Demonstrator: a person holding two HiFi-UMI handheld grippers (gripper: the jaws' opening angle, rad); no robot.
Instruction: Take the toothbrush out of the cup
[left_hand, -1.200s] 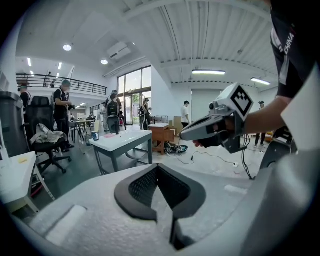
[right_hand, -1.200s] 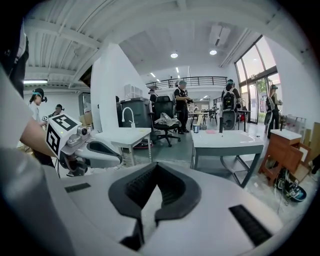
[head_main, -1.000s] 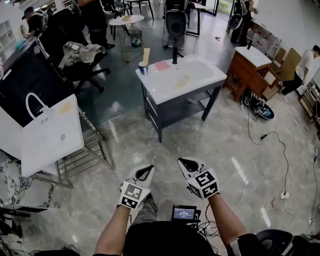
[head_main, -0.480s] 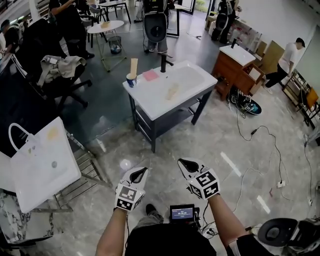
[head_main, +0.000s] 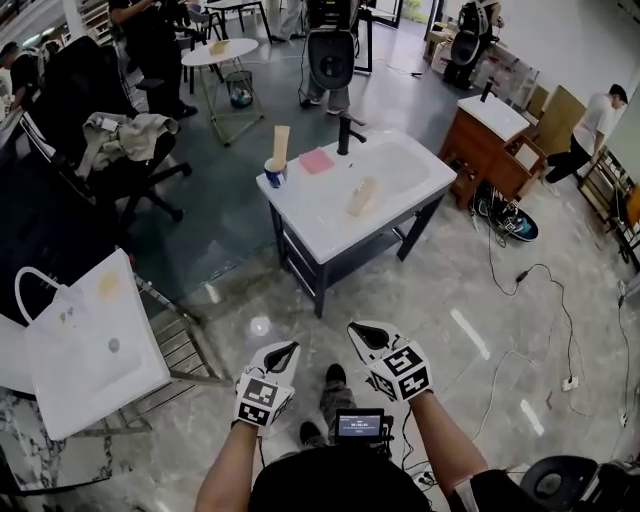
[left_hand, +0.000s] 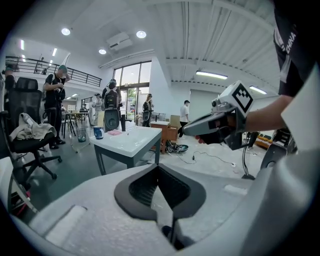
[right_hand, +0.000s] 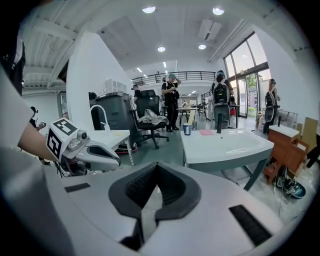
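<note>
low in the head view, side by side over a glossy pale marble floor: left gripper and right gripper, white shells with black pads, a marker cube behind each, a bare forearm behind that. left gripper's jaws clenched, pads meeting at the tips, nothing between them. right gripper's jaws likewise pressed together and empty. both aimed ahead and somewhat downward, toward a white basin-top table on a dark metal frame, well apart from it.

on the table's far left corner: a small blue cup, upright, with a pale tan toothbrush standing in it, well above the rim. not touched by either gripper. just right of the cup, a flat pink cloth; beyond that, a black faucet at the back edge of the basin. inside the basin, a pale yellowish lump, too small to identify.

same cup and toothbrush in both gripper views, far off on the near corner of the tabletop.

right of the table, a brown wooden cabinet with a white top, and black cables loose across the floor. to the left, a black office chair draped with light clothing, and nearer, a white tote bag with a looped handle against a wire rack. several people standing farther back in the room. at the bottom edge, between the forearms, a small lit screen.
</note>
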